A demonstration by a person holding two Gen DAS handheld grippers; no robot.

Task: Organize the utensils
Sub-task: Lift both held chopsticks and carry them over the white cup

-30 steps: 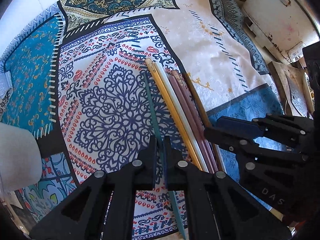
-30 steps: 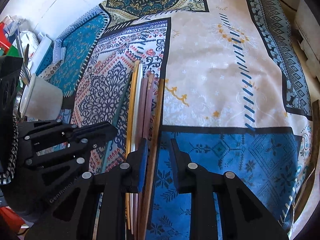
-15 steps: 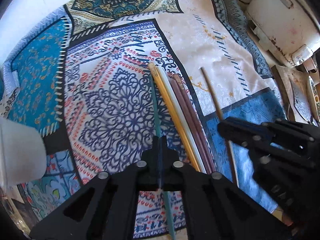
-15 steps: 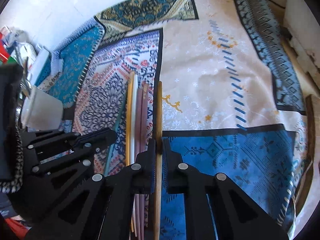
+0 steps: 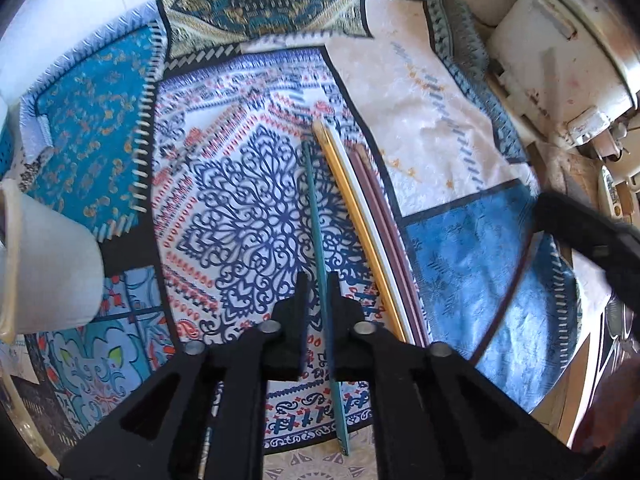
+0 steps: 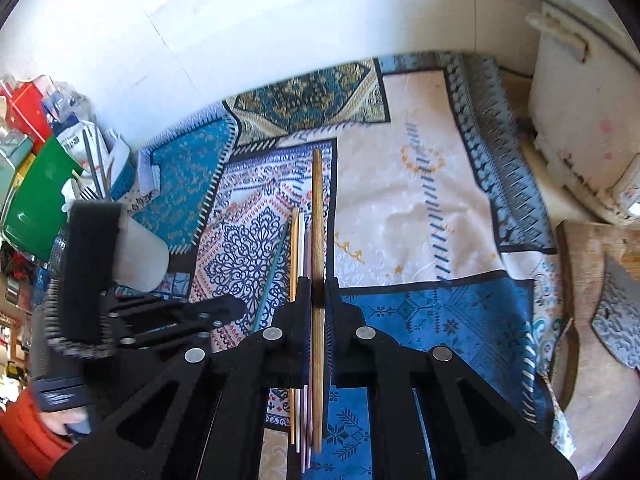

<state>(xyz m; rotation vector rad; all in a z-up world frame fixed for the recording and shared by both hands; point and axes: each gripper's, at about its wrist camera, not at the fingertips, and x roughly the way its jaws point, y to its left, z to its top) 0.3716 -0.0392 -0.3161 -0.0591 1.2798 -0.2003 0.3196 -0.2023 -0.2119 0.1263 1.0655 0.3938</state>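
Right tool (image 6: 318,292) is clamped on the brown chopstick (image 6: 317,216), held lifted above the patterned cloth (image 6: 420,216). Left tool (image 5: 318,292) jaws have just been opening; the teal chopstick (image 5: 316,216) is seen between them, apparently touching the right pad. Four more chopsticks (image 5: 368,220) are laid just right of it.

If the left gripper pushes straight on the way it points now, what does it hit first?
Most likely the teal chopstick lying between the fingers of the left gripper, then the patterned cloth under it. Nothing else shows in that line; the gap to the cloth is hard to judge.
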